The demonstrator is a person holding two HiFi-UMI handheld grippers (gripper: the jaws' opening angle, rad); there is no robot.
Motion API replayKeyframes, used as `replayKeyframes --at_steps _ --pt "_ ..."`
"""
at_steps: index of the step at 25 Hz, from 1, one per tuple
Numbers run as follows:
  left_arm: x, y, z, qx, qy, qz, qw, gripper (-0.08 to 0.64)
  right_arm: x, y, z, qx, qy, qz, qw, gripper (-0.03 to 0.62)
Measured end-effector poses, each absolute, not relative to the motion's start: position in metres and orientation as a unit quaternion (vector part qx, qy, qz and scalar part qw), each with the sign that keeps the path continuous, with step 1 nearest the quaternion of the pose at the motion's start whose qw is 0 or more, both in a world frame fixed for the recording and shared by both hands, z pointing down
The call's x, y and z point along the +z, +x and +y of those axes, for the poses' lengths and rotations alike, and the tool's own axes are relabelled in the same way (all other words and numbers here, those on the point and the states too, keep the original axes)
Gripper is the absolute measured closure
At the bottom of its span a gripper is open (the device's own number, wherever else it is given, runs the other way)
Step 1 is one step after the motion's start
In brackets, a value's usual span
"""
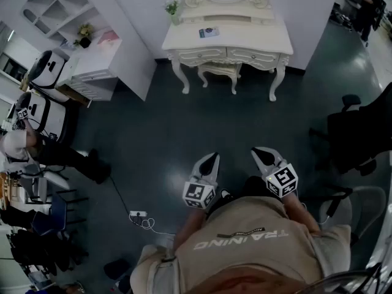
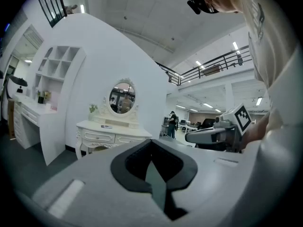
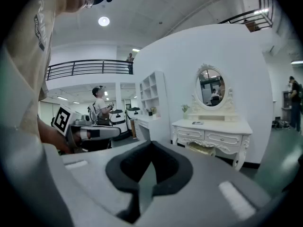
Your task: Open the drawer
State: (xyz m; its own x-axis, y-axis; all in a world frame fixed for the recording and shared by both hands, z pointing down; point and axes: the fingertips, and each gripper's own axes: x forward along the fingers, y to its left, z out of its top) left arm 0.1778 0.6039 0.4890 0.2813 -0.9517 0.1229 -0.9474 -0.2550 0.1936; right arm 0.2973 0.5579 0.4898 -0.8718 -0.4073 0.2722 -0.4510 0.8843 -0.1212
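Observation:
A white dressing table [image 1: 245, 40] with an oval mirror stands against the far wall, with two shut drawers [image 1: 199, 56] [image 1: 254, 57] in its front. It is small in the left gripper view [image 2: 111, 126] and in the right gripper view [image 3: 213, 126], several steps away. My left gripper [image 1: 214, 156] and right gripper [image 1: 256, 151] are held side by side close to the person's body and point toward the table. Both are shut and hold nothing, as the left gripper [image 2: 151, 141] and the right gripper [image 3: 151, 142] show in their own views.
A stool [image 1: 218, 71] is tucked under the table. A small plant [image 1: 173, 8] and a card [image 1: 209, 32] sit on top. A white shelf unit and desk [image 1: 92, 66] stand at left, a black office chair [image 1: 352, 133] at right. A power strip [image 1: 138, 215] lies on the dark floor.

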Motion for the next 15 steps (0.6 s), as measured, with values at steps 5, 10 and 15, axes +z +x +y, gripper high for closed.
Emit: replayKeyframes --at_steps 5,10,15 --pt "0.493 0.155 0.581 -0.018 0.788 -0.599 0.140 0.560 0.497 0.281 0.535 0.097 0.223 -0.960 0.137 0.589" --pt "0.509 0.139 0.534 -0.006 0.784 -0.601 0.157 0.560 0.503 0.255 0.484 0.087 0.201 -0.966 0.135 0.589" --pt "0.481 0.138 0.459 -0.005 0.787 -0.599 0.149 0.560 0.489 0.239 0.414 0.083 0.168 -0.976 0.110 0.589"
